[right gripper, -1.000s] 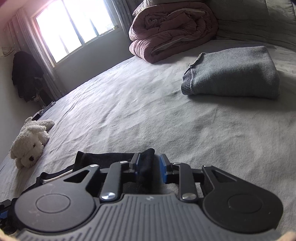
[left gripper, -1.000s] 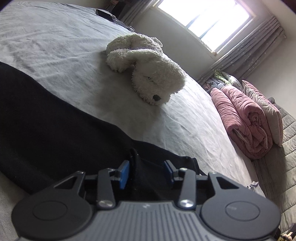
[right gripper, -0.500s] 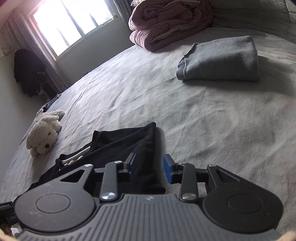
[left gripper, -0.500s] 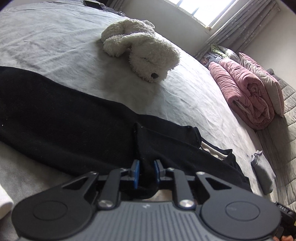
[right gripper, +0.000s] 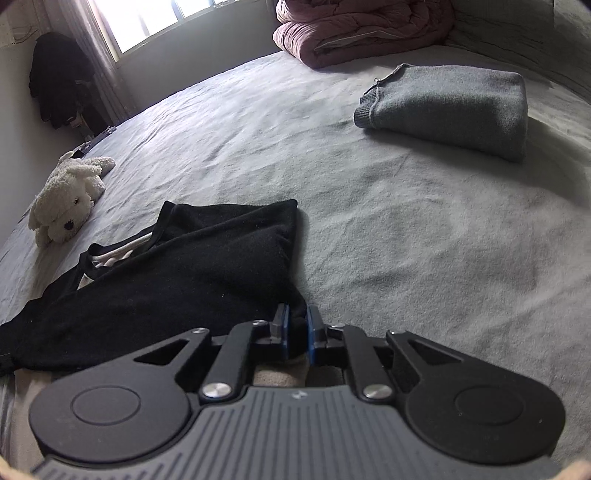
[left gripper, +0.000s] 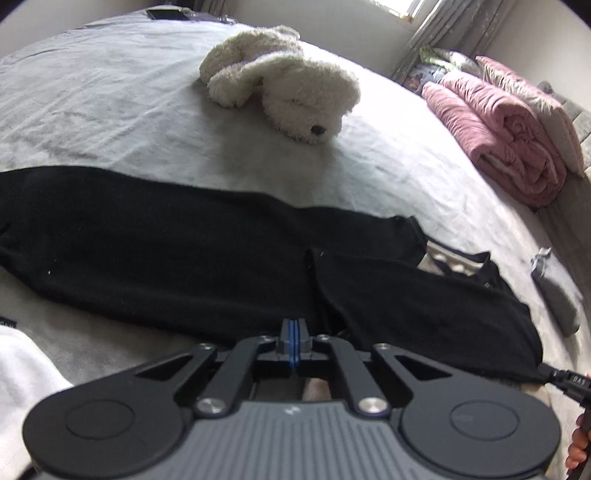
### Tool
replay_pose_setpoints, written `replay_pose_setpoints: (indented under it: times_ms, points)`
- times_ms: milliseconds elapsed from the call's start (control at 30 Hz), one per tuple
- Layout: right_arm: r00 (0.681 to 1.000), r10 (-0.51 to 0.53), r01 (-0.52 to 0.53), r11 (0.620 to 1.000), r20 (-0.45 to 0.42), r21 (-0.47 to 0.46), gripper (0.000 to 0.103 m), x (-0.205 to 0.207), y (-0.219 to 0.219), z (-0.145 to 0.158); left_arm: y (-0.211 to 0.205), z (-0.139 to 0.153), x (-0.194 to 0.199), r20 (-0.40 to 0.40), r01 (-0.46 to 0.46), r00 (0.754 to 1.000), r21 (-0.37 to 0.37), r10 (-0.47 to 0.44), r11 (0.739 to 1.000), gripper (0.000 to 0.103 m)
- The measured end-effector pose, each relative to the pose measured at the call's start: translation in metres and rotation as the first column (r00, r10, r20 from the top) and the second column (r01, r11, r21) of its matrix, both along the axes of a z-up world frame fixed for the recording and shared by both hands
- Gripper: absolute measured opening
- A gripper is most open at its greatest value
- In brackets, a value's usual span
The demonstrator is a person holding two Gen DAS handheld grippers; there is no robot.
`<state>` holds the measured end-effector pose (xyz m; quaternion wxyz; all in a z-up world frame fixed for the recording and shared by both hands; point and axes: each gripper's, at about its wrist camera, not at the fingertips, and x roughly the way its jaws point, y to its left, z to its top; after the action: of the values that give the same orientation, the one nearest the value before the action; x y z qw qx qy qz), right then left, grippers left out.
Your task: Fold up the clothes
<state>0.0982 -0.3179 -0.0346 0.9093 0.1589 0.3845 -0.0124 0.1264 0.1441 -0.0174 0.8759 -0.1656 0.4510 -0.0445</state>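
Observation:
A black garment (left gripper: 184, 251) lies spread on the grey bed sheet (left gripper: 110, 110), with a pale inner label showing at its neck (left gripper: 439, 258). My left gripper (left gripper: 293, 332) is at the garment's near edge. Its blue pads are pressed together and seem to pinch a thin bit of the cloth. In the right wrist view the same garment (right gripper: 177, 280) lies bunched at the left. My right gripper (right gripper: 296, 332) has a thick fold of its corner between the pads, and the jaws are closing on it.
A white plush dog (left gripper: 288, 88) lies beyond the garment. A rolled pink quilt (right gripper: 362, 29) sits at the bed's far end, with a folded grey sweater (right gripper: 450, 107) to the right. A white cloth (left gripper: 22, 387) is at my lower left.
The left jaws have closed fully at the garment's near edge. The right jaws have narrowed onto the black fold. Both views now look further down on the garment.

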Motion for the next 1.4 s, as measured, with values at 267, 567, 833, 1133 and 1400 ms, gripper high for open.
replay_pose_setpoints:
  times_ms: [267,567,833,1133,1400]
  points:
    - [0.999,-0.035,0.034,0.999,0.038,0.032,0.031,-0.004,-0.006,0.013,0.024,0.012,-0.003,0.096,-0.105,0.988,-0.125,0.117,0.987,0.03]
    - [0.997,-0.019,0.019,1.0,0.074,0.001,0.036,-0.004,0.001,0.021,-0.012,0.008,0.009,0.147,-0.024,0.989,-0.062,0.033,0.998,0.032]
    - [0.994,-0.033,0.033,0.999,0.102,0.007,0.036,-0.005,-0.003,0.023,-0.021,-0.005,0.014,0.174,-0.058,0.983,0.009,0.055,0.998,0.03]
    - [0.997,-0.015,0.014,1.0,0.078,0.005,0.036,-0.006,-0.002,0.019,-0.015,0.013,-0.005,0.213,-0.14,0.97,0.086,0.119,0.986,0.045]
    - [0.995,-0.009,0.005,0.999,0.102,0.039,0.039,-0.012,-0.003,0.031,0.035,0.036,-0.037,0.298,-0.48,0.849,0.094,0.436,0.872,0.075]
